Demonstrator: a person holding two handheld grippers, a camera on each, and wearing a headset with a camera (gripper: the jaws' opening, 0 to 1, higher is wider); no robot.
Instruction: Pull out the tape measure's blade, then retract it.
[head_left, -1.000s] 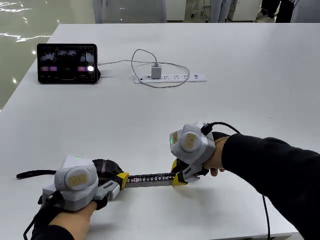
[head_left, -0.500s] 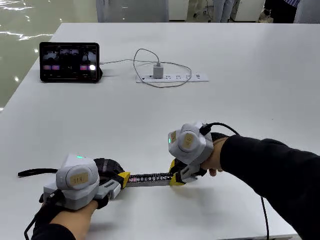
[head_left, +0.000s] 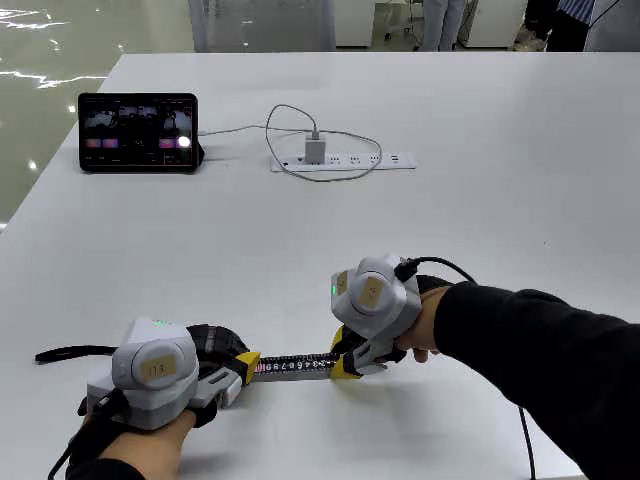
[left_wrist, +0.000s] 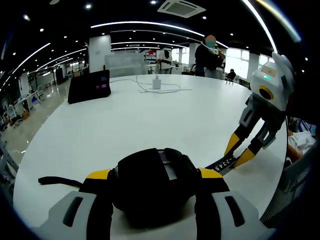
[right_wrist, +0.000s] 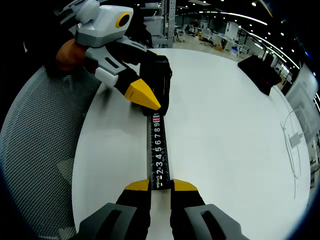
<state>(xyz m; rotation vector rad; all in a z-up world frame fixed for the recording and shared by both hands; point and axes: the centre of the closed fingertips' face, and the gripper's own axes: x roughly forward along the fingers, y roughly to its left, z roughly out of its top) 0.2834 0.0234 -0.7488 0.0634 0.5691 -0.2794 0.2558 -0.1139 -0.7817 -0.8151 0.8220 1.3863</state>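
Note:
A black tape measure case (head_left: 215, 345) (left_wrist: 155, 180) (right_wrist: 159, 75) lies near the table's front edge, with my left gripper (head_left: 235, 368) (left_wrist: 155, 175) shut on it, yellow tips either side. A short length of numbered blade (head_left: 292, 364) (right_wrist: 158, 150) (left_wrist: 223, 163) runs right from the case. My right gripper (head_left: 340, 367) (right_wrist: 161, 186) is shut on the blade's end, just above the tabletop. A black wrist strap (head_left: 70, 352) (left_wrist: 57, 181) trails left from the case.
A tablet (head_left: 138, 132) stands at the back left, a white power strip (head_left: 345, 160) with a charger and looped cable behind the middle. White table edge (head_left: 560, 455) runs close at the front right. People stand beyond the far end.
The right gripper has moved left toward the case with the blade's end, so the exposed blade is shorter. The left gripper holds the case in place.

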